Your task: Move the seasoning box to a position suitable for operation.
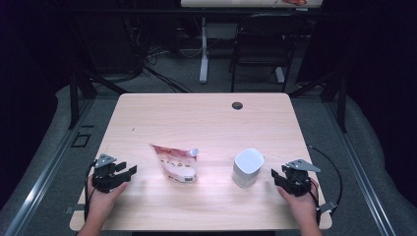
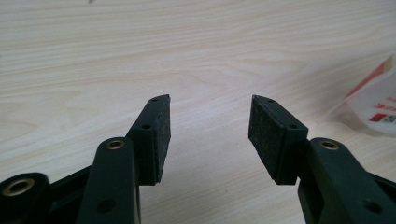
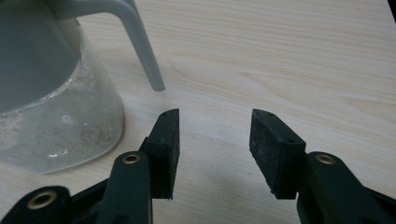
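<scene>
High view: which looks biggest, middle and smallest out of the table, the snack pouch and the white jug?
1. Table, biggest by far.
2. Snack pouch.
3. White jug, a little smaller than the pouch; they sit about equally near the camera, so that ranking seems fair.

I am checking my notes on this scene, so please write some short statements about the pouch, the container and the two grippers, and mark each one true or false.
1. The left gripper has its jaws apart with nothing between them. True.
2. The right gripper is clamped on the handle of the white, translucent plastic container. False: its jaws are open and empty, with the handle just beside them.
3. The pink and white spouted plastic pouch lies flat on the light wooden table, between the left gripper and the container. True.
4. The pouch stands inside the container. False: the two rest apart on the table.
5. The container stands upright. True.
</scene>
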Motion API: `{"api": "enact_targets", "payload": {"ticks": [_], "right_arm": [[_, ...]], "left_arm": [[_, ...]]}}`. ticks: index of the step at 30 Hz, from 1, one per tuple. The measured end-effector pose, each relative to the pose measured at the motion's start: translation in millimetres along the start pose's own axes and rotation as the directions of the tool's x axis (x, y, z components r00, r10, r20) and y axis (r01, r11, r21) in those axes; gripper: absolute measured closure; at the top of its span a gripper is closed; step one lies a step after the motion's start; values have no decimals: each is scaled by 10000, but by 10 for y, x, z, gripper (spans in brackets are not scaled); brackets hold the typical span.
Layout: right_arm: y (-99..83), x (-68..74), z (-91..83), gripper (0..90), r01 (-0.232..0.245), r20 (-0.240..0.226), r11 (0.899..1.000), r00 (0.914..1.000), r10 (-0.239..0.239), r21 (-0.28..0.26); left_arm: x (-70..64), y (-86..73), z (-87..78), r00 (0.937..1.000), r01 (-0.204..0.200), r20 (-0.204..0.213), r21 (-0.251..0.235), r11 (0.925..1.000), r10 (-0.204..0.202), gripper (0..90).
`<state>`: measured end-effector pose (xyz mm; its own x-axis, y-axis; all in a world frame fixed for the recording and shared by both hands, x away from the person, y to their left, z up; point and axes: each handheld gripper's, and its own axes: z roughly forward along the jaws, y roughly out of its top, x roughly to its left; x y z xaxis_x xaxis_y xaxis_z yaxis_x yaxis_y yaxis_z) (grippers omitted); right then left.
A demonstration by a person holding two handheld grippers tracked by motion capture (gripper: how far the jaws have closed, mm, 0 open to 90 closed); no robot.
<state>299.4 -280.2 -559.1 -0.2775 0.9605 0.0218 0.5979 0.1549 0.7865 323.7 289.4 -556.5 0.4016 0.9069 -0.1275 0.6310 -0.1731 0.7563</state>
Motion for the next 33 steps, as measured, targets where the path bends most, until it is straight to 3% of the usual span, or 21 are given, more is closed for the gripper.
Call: {"api": "enact_targets", "payload": {"ticks": [2, 4, 6, 12, 28, 31, 33], "right_arm": [[6, 13, 6, 573, 160, -281, 9999, 9995, -160, 14], [14, 3, 11, 600, 14, -712, 10000, 9975, -7, 97], [19, 7, 1, 618, 24, -674, 10000, 9977, -29, -67], [82, 31, -13, 647, 367, -819, 9975, 9958, -416, -610], [220, 143, 247, 667, 1198, -1320, 9909, 9831, -1270, -616], [248, 152, 255, 672, 1301, -1172, 9895, 9836, -1368, -626], [288, 155, 265, 705, 1330, -1393, 9883, 9800, -1424, -742]], "left_arm": [[-18, -2, 12, 9998, -218, -45, 72, 9997, 218, 501], [-24, -9, 27, 9994, -242, 246, 234, 9994, 236, 523], [-26, -20, 25, 9989, -283, 386, 388, 9988, 268, 539], [-48, -44, -33, 9987, -435, 275, 221, 9988, 429, 559], [-35, -101, -68, 9996, -205, 221, 149, 9997, 202, 557], [-31, -108, -76, 9995, -277, 186, 208, 9994, 274, 561], [-22, -121, -107, 9992, -385, 98, 275, 9989, 382, 582]]}}
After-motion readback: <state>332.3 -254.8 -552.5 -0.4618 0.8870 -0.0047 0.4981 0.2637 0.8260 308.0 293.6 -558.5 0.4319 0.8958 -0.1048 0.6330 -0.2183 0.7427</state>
